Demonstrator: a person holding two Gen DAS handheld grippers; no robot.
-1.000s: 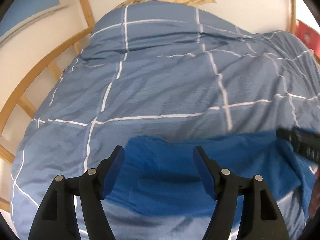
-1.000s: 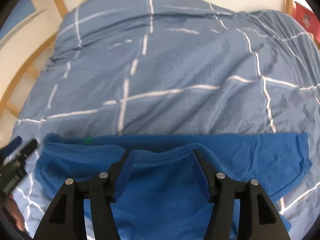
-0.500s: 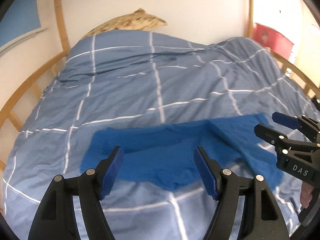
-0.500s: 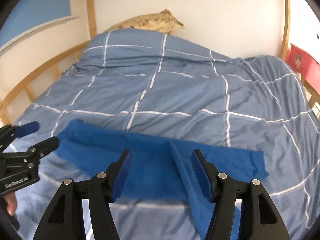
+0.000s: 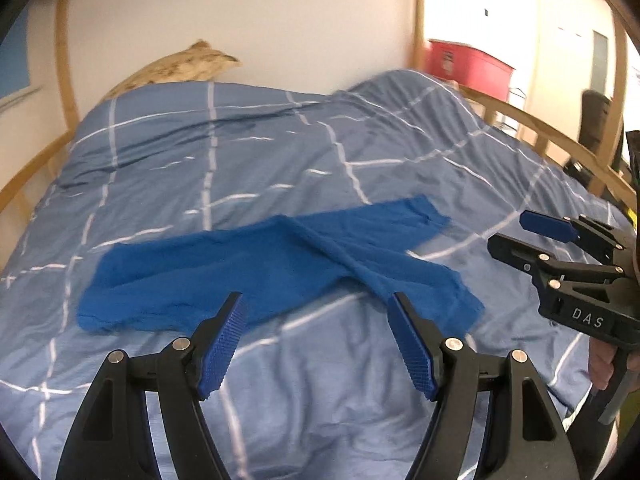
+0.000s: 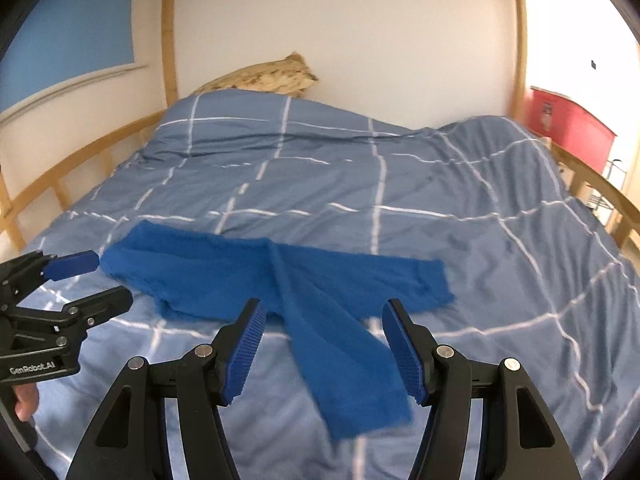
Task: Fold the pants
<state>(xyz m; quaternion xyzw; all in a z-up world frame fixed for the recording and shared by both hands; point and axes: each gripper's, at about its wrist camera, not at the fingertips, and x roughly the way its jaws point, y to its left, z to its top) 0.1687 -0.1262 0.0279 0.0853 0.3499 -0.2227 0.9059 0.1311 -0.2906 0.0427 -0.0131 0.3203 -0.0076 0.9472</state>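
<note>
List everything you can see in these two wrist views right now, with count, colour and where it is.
pants: one, bright blue, spread flat on the near part of the bed, legs splayed apart
duvet: one, grey-blue with white grid lines, covering the bed
pillow: one, tan patterned, at the head by the wall
bed frame: one, light wood, rails along both sides
red box: one, red, beyond the right rail
left gripper: one, black with blue pads, open, above the duvet, holding nothing
right gripper: one, black with blue pads, open, over one pant leg, not gripping it
</note>
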